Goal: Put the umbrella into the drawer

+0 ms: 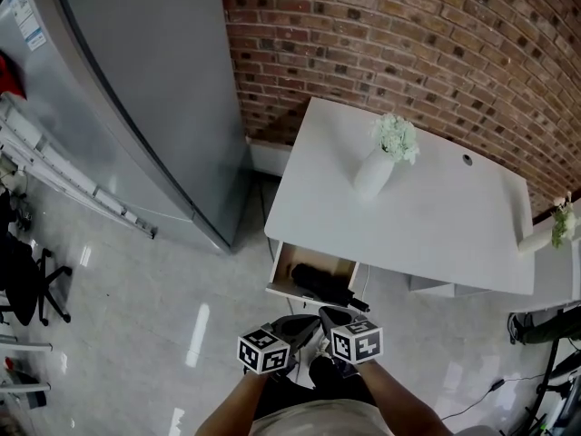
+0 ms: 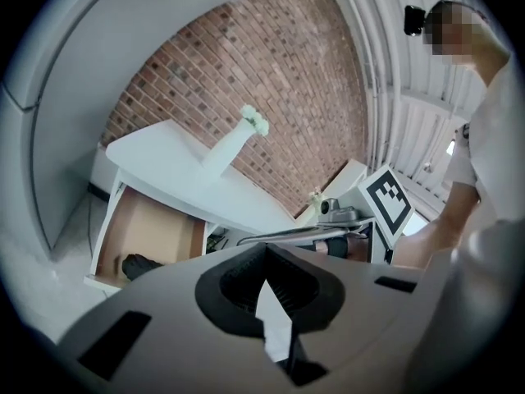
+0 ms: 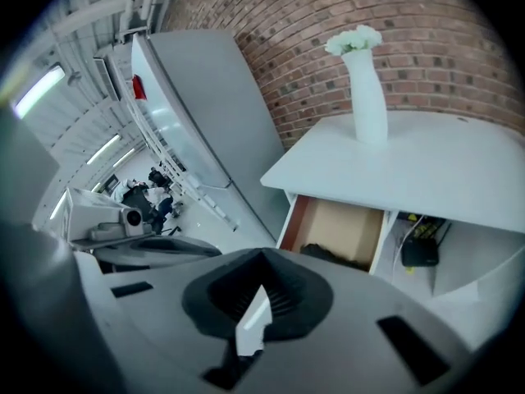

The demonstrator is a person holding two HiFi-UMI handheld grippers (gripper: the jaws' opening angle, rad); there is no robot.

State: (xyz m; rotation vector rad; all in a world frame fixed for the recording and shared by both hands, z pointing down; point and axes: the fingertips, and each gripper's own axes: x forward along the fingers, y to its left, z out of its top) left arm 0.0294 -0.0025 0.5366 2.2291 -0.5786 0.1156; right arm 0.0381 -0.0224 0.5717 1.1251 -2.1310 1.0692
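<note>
Black folded fabric, one item: the umbrella (image 1: pixel 320 283), recorded as lying inside the open drawer (image 1: pixel 274 268) beneath the white surface (image 1: pixel 436 225), set slantwise across the pale wooden floor of the compartment. Its handle end is directed toward the front right corner and, so far as the head view allows, may reach over the front edge; this cannot be settled from the small dark shape shown. Left tool (image 2: pixel 265 249): clenched, pads met at the tips, nothing held. Right tool (image 3: pixel 262 258): likewise clenched and empty. Both are held close to the person's body, well apart from the drawer front. Also listed: a white vase (image 1: pixel 372 174) with pale flowers, upright on the surface above and behind the drawer; a brick wall (image 1: pixel 408 44) behind; a tall grey cabinet (image 1: pixel 136 89) to the left. The placing is judged done, the closing not yet. Hazards noted: should the drawer be pushed with the handle end projecting, the umbrella could be caught against the frame and the drawer jammed. A push given at one corner only could skew the drawer on its runners. A hard shove could set the tall vase rocking.
</note>
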